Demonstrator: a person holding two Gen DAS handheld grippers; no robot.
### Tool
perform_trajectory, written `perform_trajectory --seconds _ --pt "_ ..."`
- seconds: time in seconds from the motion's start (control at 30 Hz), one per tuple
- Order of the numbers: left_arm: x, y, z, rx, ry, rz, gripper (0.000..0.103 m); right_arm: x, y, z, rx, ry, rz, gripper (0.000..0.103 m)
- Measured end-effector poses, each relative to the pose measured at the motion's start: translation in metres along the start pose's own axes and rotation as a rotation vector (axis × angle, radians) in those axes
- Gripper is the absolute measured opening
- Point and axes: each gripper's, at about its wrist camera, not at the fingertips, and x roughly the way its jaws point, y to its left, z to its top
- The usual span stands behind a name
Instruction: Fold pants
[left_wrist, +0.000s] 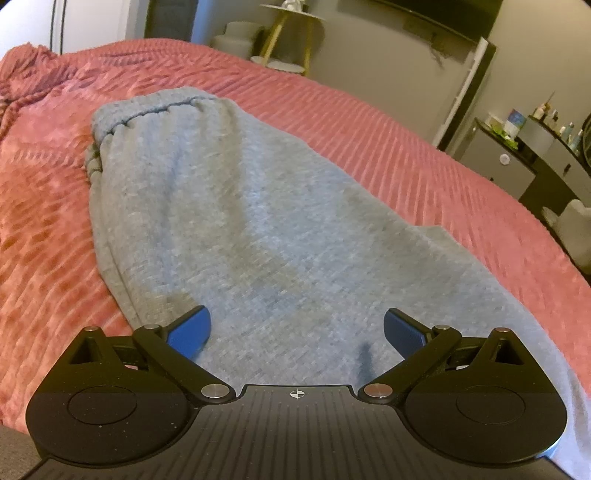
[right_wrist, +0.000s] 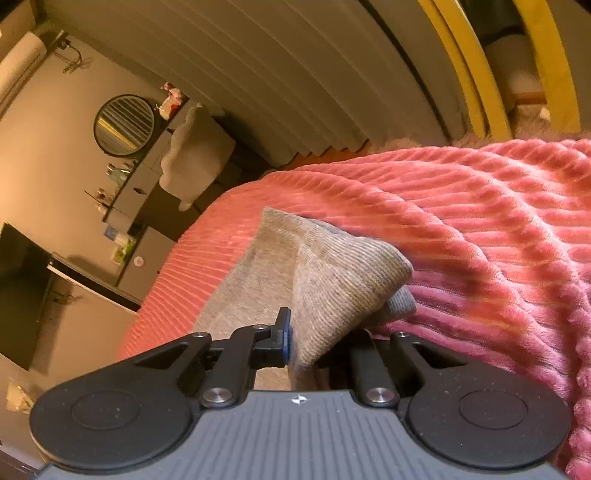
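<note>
On the pink ribbed bedspread (left_wrist: 369, 122) lie the grey pants (left_wrist: 240, 221), lengthwise, elastic waistband (left_wrist: 147, 114) at the far end. Left gripper (left_wrist: 297, 332) hangs over the near part of the garment, jaws spread wide, holding nothing; likely positioned to pin or seize cloth. Right gripper (right_wrist: 317, 343) is clamped on a ribbed cuff (right_wrist: 340, 273), raised off the bedspread, apparently so the leg end can be carried toward the waistband.

pink ribbed bedspread (left_wrist: 369, 122), round mirror (right_wrist: 123, 124), dresser (left_wrist: 535, 162)
</note>
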Motion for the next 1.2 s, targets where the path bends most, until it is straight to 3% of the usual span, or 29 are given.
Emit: perform_trajectory --seconds 0.17,0.33,0.43,0.57,0.63,0.73,0.77,0.8,0.87,0.97,1.1,1.2 --pt "-0.004 0.005 0.002 -0.026 0.005 -0.030 0.102 -0.010 0.031 -0.002 -0.102 -0.026 -0.007 0.010" --pt "-0.016 0.014 0.005 -0.054 0.027 -0.080 0.102 -0.023 0.119 -0.027 -0.401 -0.056 0.037 0.010" --pt "-0.033 0.019 0.007 -0.044 0.001 -0.100 0.102 -0.031 0.183 -0.074 -0.655 -0.028 0.132 0.010" --pt "-0.050 0.027 0.007 -0.015 -0.065 -0.102 0.102 -0.034 0.242 -0.171 -0.948 0.065 0.272 0.010" --pt "-0.049 0.032 0.006 -0.039 -0.047 -0.112 0.102 -0.023 0.249 -0.225 -1.047 0.149 0.300 0.010" --pt "-0.042 0.039 0.005 -0.079 0.005 -0.144 0.102 0.005 0.238 -0.304 -1.224 0.336 0.259 0.012" --pt "-0.041 0.039 0.005 -0.085 0.011 -0.146 0.102 0.009 0.230 -0.324 -1.266 0.360 0.239 0.012" --pt "-0.039 0.040 0.005 -0.092 0.016 -0.146 0.102 0.003 0.225 -0.337 -1.332 0.280 0.236 0.013" --pt "-0.034 0.038 0.006 -0.103 0.022 -0.148 0.102 -0.005 0.229 -0.346 -1.418 0.243 0.225 0.012" --pt "-0.028 0.035 0.006 -0.100 0.039 -0.138 0.102 -0.013 0.239 -0.328 -1.351 0.246 0.259 0.011" --pt "-0.029 0.038 0.005 -0.116 0.039 -0.144 0.102 -0.044 0.248 -0.329 -1.370 0.163 0.344 0.011" --pt "-0.030 0.038 0.004 -0.119 0.044 -0.137 0.102 -0.042 0.237 -0.350 -1.442 0.212 0.358 0.011"
